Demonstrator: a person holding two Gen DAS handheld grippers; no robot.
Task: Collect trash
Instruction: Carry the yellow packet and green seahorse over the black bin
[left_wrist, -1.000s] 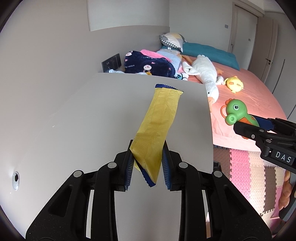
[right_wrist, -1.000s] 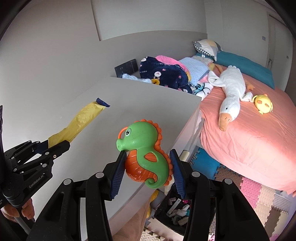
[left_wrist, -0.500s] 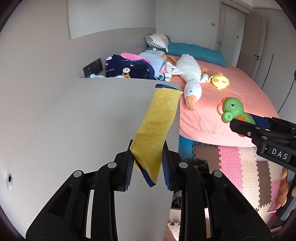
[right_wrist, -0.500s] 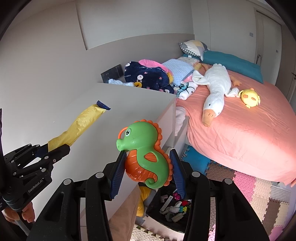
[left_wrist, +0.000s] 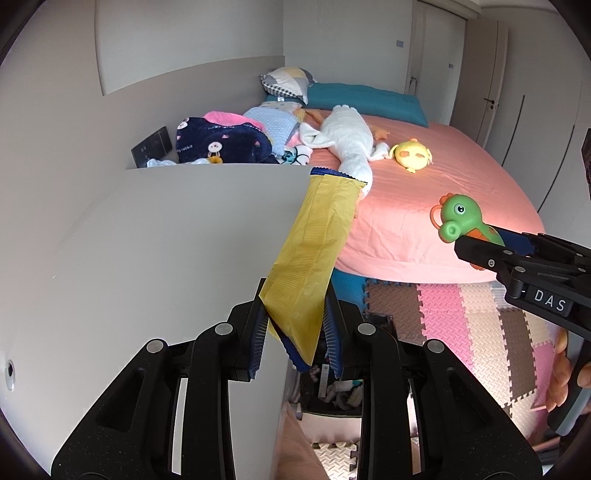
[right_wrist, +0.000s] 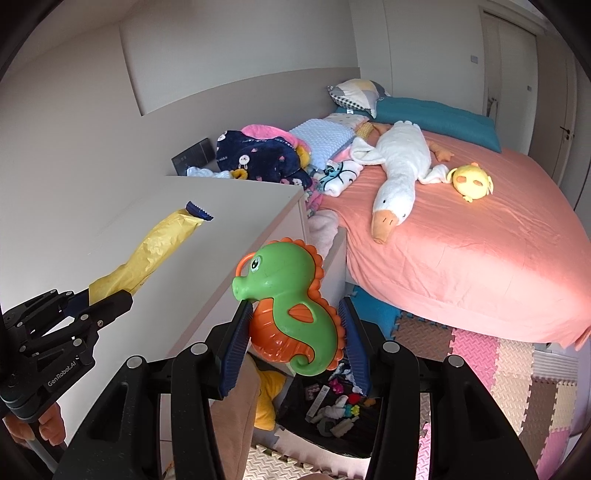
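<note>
Yellow wrapper (left_wrist: 314, 258) between left tongs (left_wrist: 295, 332)

Open floor gap (right_wrist: 424, 328) — dresser (right_wrist: 229, 206) left, bed (right_wrist: 480, 258) right

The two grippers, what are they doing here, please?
A person holds a gripper in each hand beside a white cabinet. The left gripper is shut on a yellow wrapper, which sticks up and forward from its jaws. The right gripper is shut on a green seahorse toy. Both things are off the cabinet top, in the air. Below, on the floor next to the bed, stands a dark bin with small items inside.
</note>
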